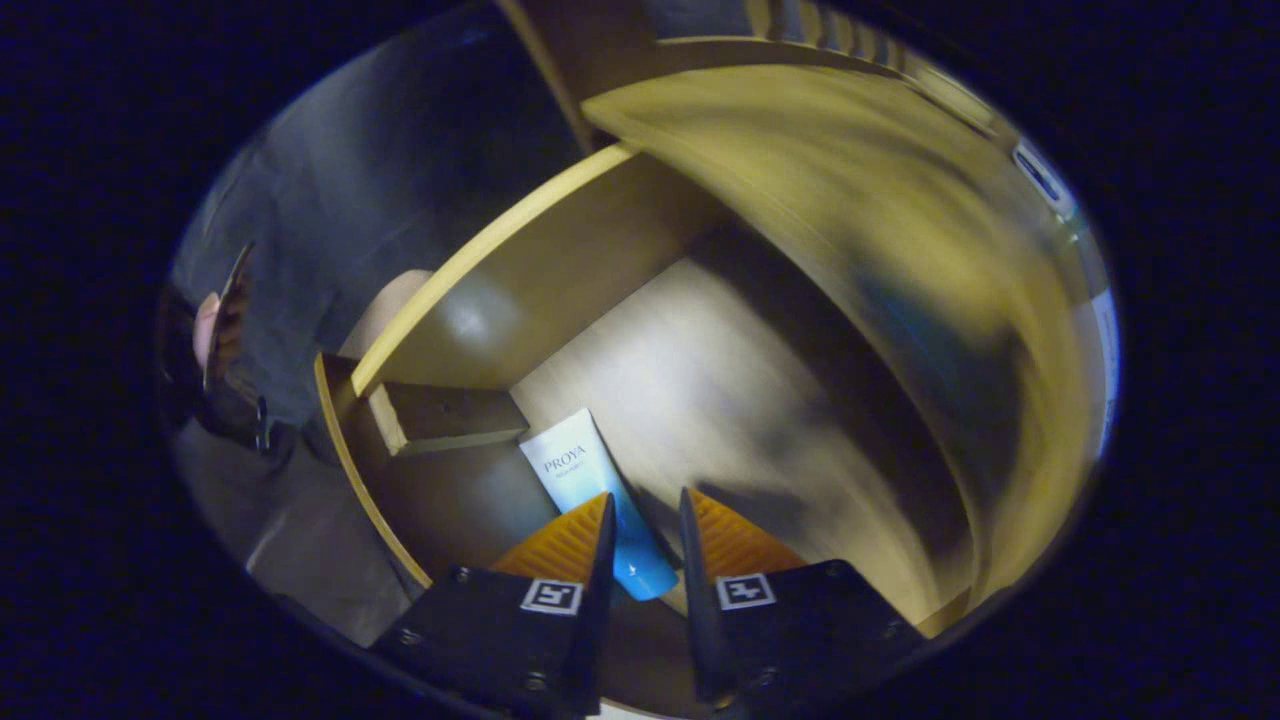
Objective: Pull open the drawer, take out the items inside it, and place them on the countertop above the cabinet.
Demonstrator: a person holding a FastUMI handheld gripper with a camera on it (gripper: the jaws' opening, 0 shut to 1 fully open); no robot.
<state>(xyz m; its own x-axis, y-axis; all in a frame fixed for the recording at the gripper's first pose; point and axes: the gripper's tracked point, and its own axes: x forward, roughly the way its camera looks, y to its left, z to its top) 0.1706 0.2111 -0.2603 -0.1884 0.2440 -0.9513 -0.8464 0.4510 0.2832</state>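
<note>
1. Pale wood is seen lining the open drawer (700, 380); its floor is largely bare; the counter (850, 180) edge is blurred above it.
2. Free room is left ahead of the jaws; grey floor (300, 560) lies beside the drawer.
3. A white and blue tube (590, 480) lies inside, its blue end between the jaws; the gripper (645, 515) is held slightly parted, not visibly pressed on it.
</note>
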